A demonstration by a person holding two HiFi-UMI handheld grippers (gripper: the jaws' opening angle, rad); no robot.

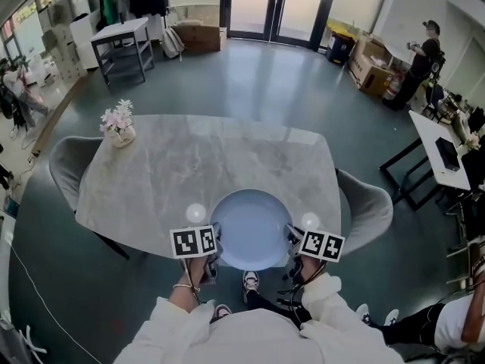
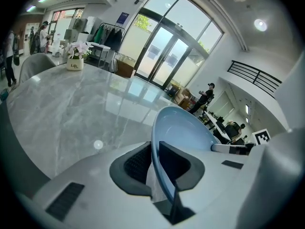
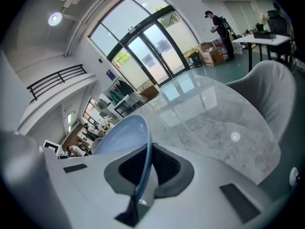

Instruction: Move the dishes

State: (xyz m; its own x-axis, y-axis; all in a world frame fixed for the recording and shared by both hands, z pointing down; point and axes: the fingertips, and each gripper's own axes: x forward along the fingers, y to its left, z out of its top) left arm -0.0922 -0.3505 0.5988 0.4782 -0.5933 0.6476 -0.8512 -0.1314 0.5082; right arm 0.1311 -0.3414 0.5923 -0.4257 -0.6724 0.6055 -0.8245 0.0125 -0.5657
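**Plate pinched at both rims**

White sleeves (image 1: pixel 327 294) lowest in frame. Left gripper (image 1: pixel 215 243) and right gripper (image 1: pixel 291 238) each clamp opposite rims of blue plate (image 1: pixel 251 226) at marble table (image 1: pixel 197 158) near edge, possibly lifted. Flower pot (image 1: pixel 120 131) at far-left corner. Grey chairs (image 1: pixel 367 207) flank the table.

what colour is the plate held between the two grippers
Pale blue; the plate shows best in the head view.

A pot of pink flowers (image 1: pixel 118 124) stood near the marble table's (image 1: pixel 212 158) far left corner, close to a grey chair (image 1: pixel 64 165).
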